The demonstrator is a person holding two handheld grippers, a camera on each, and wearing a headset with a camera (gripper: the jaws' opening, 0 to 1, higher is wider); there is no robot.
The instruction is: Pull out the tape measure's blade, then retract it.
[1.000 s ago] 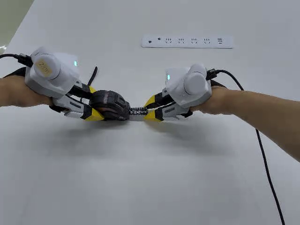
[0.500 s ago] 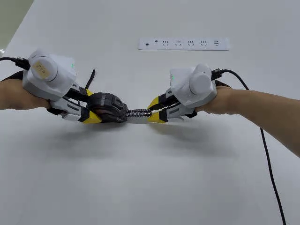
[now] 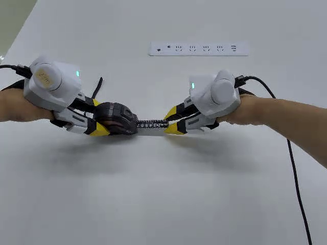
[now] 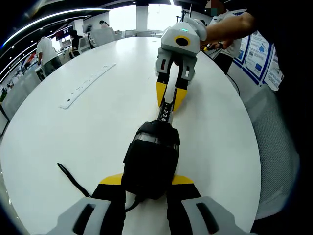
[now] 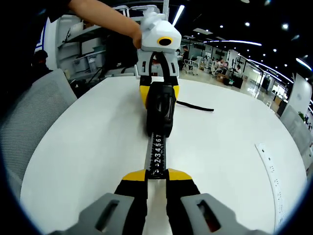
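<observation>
Slowly, the right tongs [image 3: 172, 120], closed on the blade [image 3: 152, 124], have drawn it further out of the tape measure [image 3: 117, 117] clamped in the left tongs [image 3: 99, 115], so the pull-out goes on.

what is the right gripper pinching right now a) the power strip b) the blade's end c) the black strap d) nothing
b: the right gripper is shut on the blade, which runs out of the tape measure held in the left gripper.
</observation>
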